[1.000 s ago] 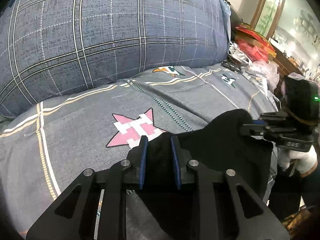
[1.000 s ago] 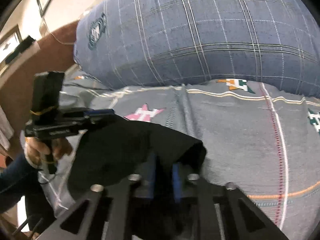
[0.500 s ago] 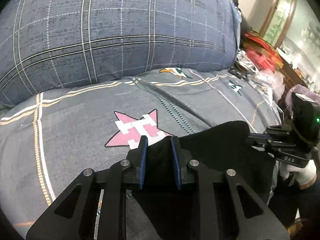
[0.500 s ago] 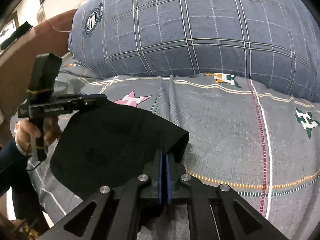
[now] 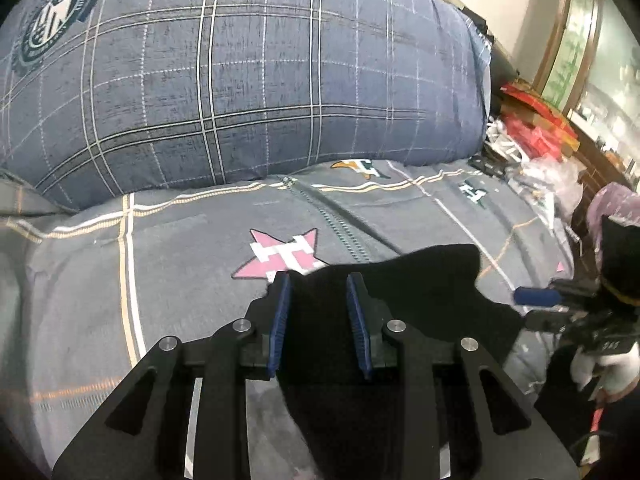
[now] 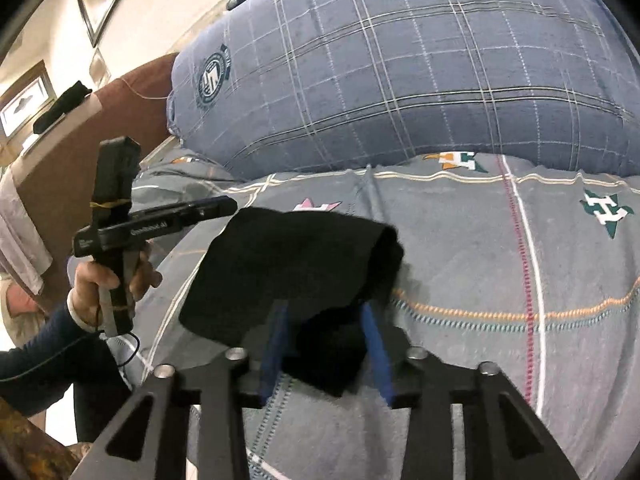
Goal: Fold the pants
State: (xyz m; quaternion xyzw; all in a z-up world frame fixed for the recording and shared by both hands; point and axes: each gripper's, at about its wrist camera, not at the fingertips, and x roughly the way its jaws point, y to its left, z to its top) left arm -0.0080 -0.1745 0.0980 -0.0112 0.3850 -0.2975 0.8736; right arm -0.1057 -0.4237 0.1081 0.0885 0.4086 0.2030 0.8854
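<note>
The left gripper [image 5: 318,320] has its jaws opening, partly apart, with black cloth of the pants [image 5: 404,300] between the blue pads [image 5: 280,324]; whether they still press on it cannot be told. The right gripper [image 6: 326,344] is also opening, its blue pads standing clear of the dark fabric that lies between them. The pants [image 6: 296,264] lie folded into a black bundle near the front edge of the bed [image 6: 480,264], on the grey patterned cover. Behind them, along the far edge, rests a big blue checked pillow [image 5: 240,80].
</note>
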